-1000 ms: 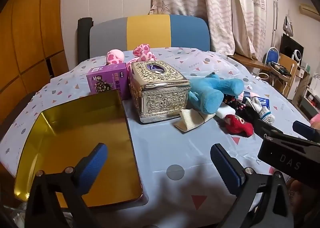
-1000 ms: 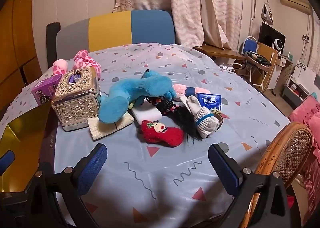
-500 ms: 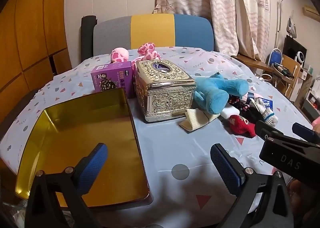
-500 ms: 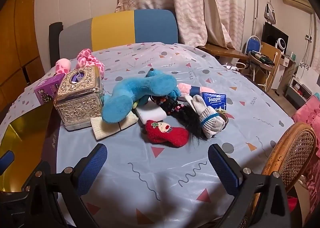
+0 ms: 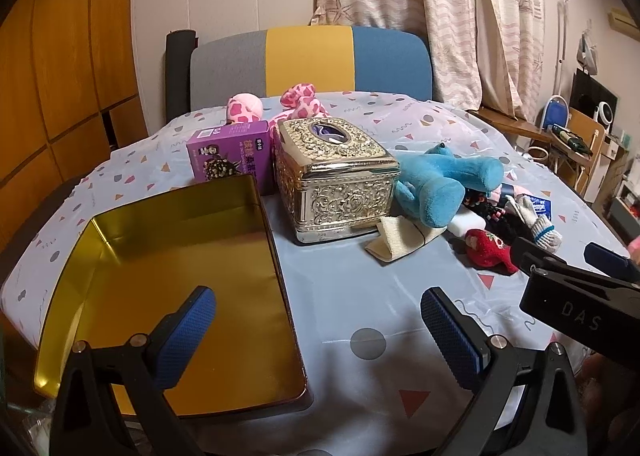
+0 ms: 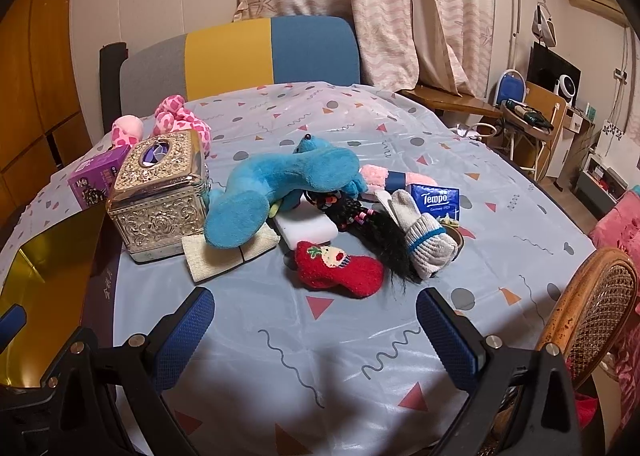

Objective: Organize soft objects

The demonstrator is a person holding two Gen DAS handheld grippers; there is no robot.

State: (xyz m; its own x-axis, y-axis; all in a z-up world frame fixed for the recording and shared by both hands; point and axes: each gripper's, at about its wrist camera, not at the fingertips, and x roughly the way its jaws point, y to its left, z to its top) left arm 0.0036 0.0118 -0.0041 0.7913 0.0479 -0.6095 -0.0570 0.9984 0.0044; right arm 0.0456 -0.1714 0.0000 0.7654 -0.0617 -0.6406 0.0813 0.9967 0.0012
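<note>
Both claws are hanging wide and empty over the near desk edge: left claw [image 5: 318,330] is sitting beside the gold tray [image 5: 120,240], right claw [image 6: 316,330] is facing the soft pile, with the red sock [image 6: 338,270] at 12 o'clock, nearest. The blue plush [image 6: 276,186] is lying across the beige cloth [image 6: 224,254] and white block [image 6: 306,228], touching the tissue box [image 6: 160,192] at 10 o'clock. Grabbing the sock risks snagging the black hair piece [image 6: 384,232] or glove [image 6: 426,240] at 1 o'clock; yanking the plush could be dragging cloth and nudging the box.
</note>
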